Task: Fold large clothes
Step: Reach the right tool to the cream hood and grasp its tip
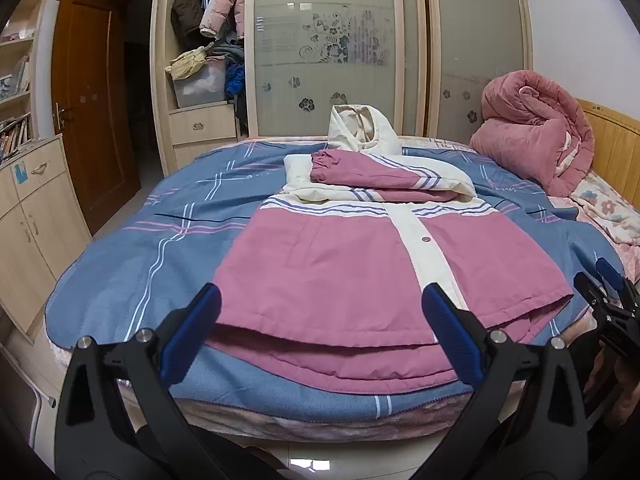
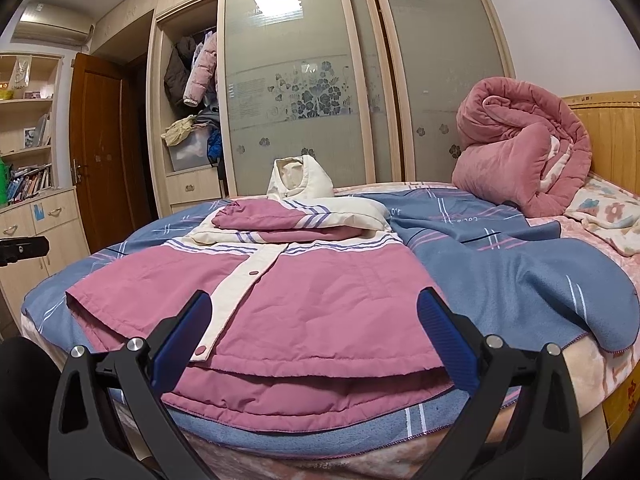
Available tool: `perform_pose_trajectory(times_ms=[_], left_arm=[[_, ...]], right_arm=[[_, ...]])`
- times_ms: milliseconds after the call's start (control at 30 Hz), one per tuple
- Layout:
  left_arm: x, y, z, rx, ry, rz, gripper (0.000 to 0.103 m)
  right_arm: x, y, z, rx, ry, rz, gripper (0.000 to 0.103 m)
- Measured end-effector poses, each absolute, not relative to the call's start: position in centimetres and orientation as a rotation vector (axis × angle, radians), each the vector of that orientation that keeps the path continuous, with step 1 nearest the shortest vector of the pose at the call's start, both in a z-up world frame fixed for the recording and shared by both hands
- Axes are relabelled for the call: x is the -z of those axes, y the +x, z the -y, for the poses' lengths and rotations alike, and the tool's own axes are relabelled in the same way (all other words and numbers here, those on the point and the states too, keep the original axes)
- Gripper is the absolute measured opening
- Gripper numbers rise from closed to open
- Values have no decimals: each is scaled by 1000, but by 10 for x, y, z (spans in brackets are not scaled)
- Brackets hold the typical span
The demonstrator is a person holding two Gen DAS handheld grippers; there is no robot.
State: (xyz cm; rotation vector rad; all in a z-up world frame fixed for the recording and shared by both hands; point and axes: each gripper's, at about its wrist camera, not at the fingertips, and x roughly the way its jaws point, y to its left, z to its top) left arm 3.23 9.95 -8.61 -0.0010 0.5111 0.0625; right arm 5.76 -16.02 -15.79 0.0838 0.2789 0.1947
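A pink and cream hooded jacket [image 1: 340, 264] lies front-up on the blue plaid blanket [image 1: 160, 248], hem towards me, sleeves folded across the chest, hood [image 1: 362, 128] standing at the far end. My left gripper [image 1: 320, 300] hovers open just above the hem's left part, nothing between its blue pads. In the right wrist view the same jacket [image 2: 320, 300] fills the middle, and my right gripper [image 2: 314, 304] is open over the hem near the cream placket [image 2: 240, 280]. The right gripper [image 1: 608, 292] also shows at the right edge of the left wrist view.
A rolled pink quilt [image 2: 520, 152] sits at the bed's far right by the wooden headboard [image 2: 608, 132]. Behind the bed stand wardrobe sliding doors [image 1: 328, 48] and an open section with hanging coats [image 1: 212, 0]. A brown door [image 1: 88, 92] and cabinets [image 1: 36, 208] are on the left.
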Motion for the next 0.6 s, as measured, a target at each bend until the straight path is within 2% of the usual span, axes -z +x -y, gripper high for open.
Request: perform_pose_trajectory(times_ms=[267,600], left_arm=[[83,63,-95,-28,27,-519,101],[47,155,-81,54,110,-452,101]], right_arm=[[140,73,160,-197,87,-334,102],[51,155,145,-191,6,-415,102]])
